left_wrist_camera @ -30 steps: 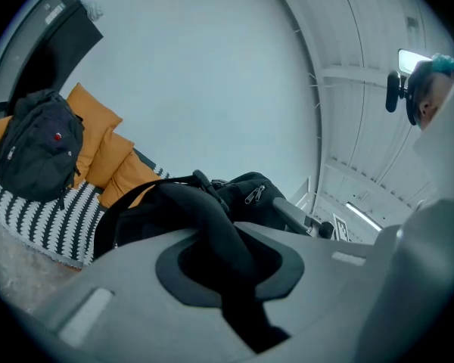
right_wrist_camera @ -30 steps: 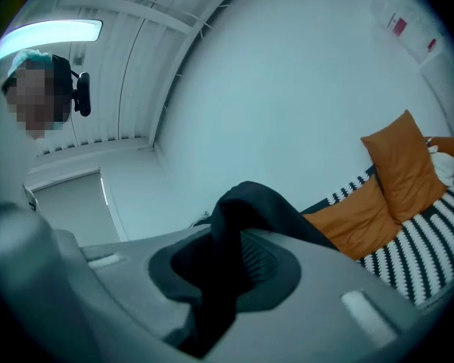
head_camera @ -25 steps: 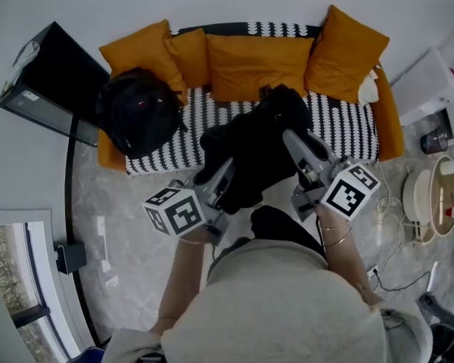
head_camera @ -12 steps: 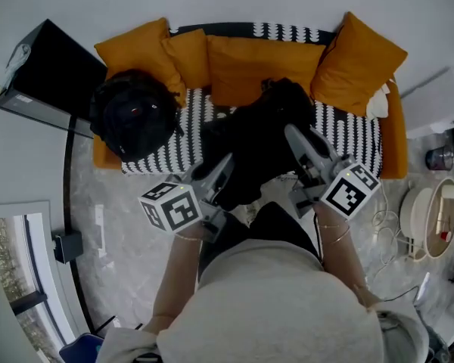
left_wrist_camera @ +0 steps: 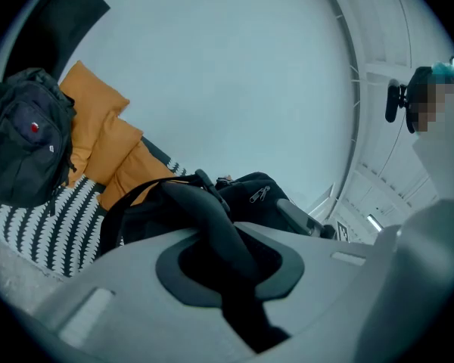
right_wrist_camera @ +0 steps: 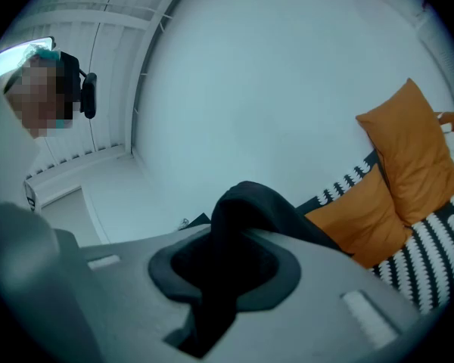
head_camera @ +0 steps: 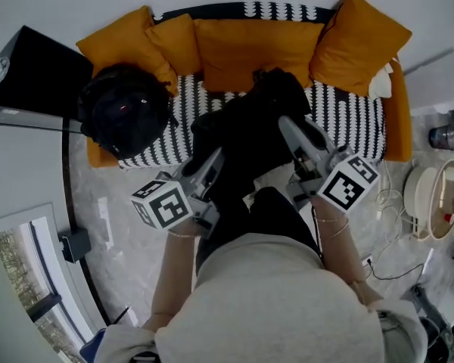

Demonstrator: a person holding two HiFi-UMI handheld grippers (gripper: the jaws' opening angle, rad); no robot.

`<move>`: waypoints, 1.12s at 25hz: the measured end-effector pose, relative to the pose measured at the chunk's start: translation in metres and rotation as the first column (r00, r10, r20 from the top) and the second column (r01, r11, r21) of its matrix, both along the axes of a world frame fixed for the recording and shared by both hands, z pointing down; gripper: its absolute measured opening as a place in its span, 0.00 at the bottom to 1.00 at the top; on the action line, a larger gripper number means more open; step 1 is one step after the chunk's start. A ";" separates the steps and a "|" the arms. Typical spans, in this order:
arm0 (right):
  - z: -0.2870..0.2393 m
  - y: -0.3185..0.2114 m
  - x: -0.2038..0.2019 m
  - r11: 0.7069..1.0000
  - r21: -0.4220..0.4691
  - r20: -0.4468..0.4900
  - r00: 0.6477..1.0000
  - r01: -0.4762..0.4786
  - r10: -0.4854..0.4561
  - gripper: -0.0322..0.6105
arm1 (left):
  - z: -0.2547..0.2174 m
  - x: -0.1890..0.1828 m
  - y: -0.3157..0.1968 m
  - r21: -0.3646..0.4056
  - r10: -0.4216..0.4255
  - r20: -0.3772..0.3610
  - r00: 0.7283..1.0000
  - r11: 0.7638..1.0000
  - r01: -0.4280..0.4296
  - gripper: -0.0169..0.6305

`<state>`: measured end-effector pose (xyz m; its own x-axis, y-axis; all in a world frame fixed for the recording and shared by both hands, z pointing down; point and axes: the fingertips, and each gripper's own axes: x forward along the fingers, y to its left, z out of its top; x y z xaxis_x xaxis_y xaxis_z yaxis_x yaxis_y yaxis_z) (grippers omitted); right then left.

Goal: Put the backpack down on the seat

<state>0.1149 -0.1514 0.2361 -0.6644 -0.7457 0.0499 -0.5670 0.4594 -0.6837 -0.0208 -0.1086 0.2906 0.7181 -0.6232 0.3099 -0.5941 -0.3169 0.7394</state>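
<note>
Two grips share it: the left gripper (head_camera: 210, 163) clamps a padded black strap (left_wrist_camera: 212, 221), the soft black fabric backpack (head_camera: 246, 131) sags over the black-and-white striped sofa seat (head_camera: 340, 119), the right gripper (head_camera: 290, 131) clamps a black fabric fold (right_wrist_camera: 238, 210); limp, likely light, straps hold best

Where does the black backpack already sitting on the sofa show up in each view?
Head view: the backpack on the sofa is left of centre, on the sofa's left end beside the orange cushions.
Left gripper view: at the far left edge, against those orange cushions.
Right gripper view: not in it.
Shared landmark: the black-and-white striped seat, visible in all three.
</note>
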 end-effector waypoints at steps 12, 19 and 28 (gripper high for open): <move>0.045 -0.076 -0.014 0.987 -0.092 -0.042 0.990 -0.135 0.131 0.15 | 0.047 -0.014 -0.087 -0.093 0.178 0.016 0.984 0.980 -0.175 0.10; 0.074 -0.120 -0.033 0.978 -0.139 -0.068 0.987 -0.154 0.145 0.15 | 0.077 -0.034 -0.133 -0.131 0.224 0.036 0.974 0.967 -0.218 0.10; 0.114 -0.155 -0.039 0.971 -0.179 -0.081 0.986 -0.159 0.146 0.15 | 0.118 -0.042 -0.173 -0.170 0.261 0.056 0.964 0.954 -0.248 0.10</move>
